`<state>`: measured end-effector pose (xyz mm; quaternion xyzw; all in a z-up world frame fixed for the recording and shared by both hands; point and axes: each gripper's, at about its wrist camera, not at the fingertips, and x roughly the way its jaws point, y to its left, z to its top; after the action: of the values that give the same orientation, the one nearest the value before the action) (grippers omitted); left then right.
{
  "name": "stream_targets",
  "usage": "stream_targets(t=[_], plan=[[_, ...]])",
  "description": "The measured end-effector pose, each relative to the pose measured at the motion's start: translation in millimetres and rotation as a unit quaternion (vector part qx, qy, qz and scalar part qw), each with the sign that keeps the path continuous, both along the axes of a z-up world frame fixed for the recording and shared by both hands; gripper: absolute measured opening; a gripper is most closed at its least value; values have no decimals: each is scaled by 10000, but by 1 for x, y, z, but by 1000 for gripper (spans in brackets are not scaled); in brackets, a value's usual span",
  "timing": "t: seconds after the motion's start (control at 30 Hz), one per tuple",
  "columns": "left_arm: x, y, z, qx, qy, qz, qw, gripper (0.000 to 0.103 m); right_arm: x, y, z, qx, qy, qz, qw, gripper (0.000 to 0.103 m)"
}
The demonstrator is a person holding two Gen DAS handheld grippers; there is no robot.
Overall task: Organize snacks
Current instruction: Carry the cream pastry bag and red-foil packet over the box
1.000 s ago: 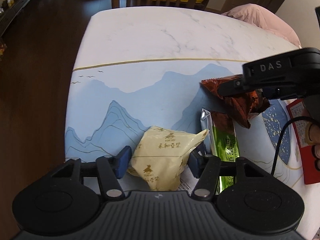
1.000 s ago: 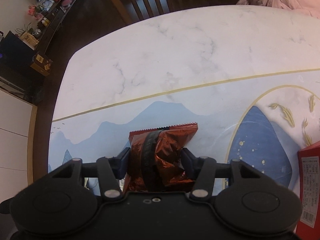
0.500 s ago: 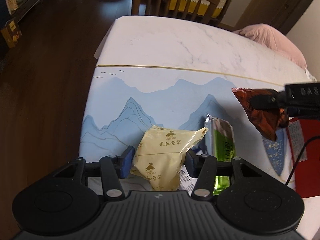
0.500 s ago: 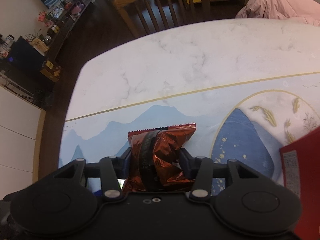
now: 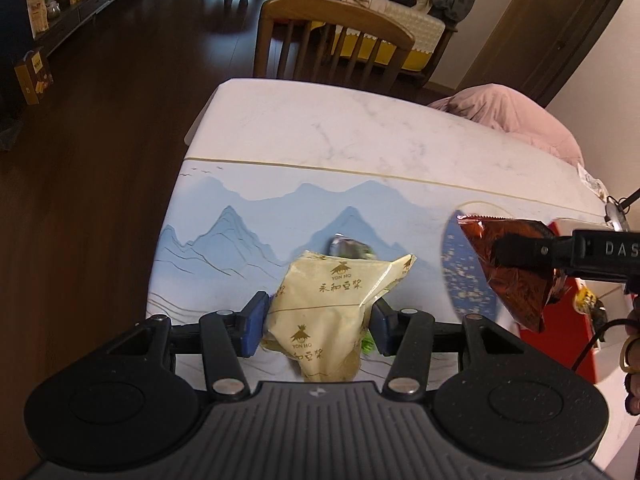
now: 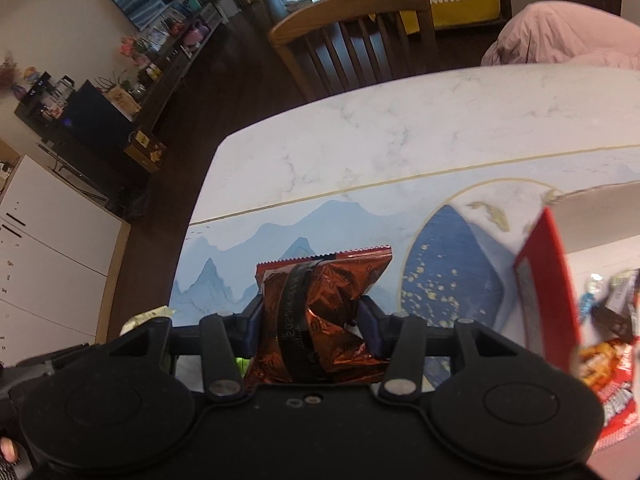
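Observation:
My left gripper is shut on a pale yellow soy-milk packet and holds it above the table. A green snack bar lies on the table behind it, mostly hidden. My right gripper is shut on a crinkled red-brown foil snack bag, lifted beside the red box. That bag also shows in the left wrist view, at the right, clamped by the right gripper's finger.
The red box holds several wrapped snacks at the table's right. The marble table has a blue mountain print. A wooden chair stands at its far edge, a pink cushion at the far right.
Both grippers have risen with their packets. The right gripper has carried the red-brown bag rightward, up to the red box, whose inside now shows.

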<state>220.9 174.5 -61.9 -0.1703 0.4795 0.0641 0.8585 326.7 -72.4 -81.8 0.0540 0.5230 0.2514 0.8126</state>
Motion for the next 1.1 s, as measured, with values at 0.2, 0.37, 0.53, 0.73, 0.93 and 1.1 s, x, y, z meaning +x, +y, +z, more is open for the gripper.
stream_targets(t=[0.2,0.37,0.53,0.73,0.93,1.1], plan=[[-11,-38,24,22,-84,-166,9998,51,-16,-36,17,69,-219,-65,9997,47],[-16,-80,42,-34,-185,-394,9990,51,-29,-70,24,-6,-443,-141,9989,47],[-14,-131,56,-14,-286,-798,9964,51,-39,-108,29,-46,-586,-257,9979,47],[-5,-193,65,36,-348,-1260,9914,51,-49,-168,34,-85,-722,-556,9958,47],[6,-249,67,54,-400,-1568,9868,51,-46,-226,31,-234,-823,-882,9924,47],[20,-289,65,130,-404,-1818,9824,52,-37,-262,26,-364,-889,-1030,9900,48]])
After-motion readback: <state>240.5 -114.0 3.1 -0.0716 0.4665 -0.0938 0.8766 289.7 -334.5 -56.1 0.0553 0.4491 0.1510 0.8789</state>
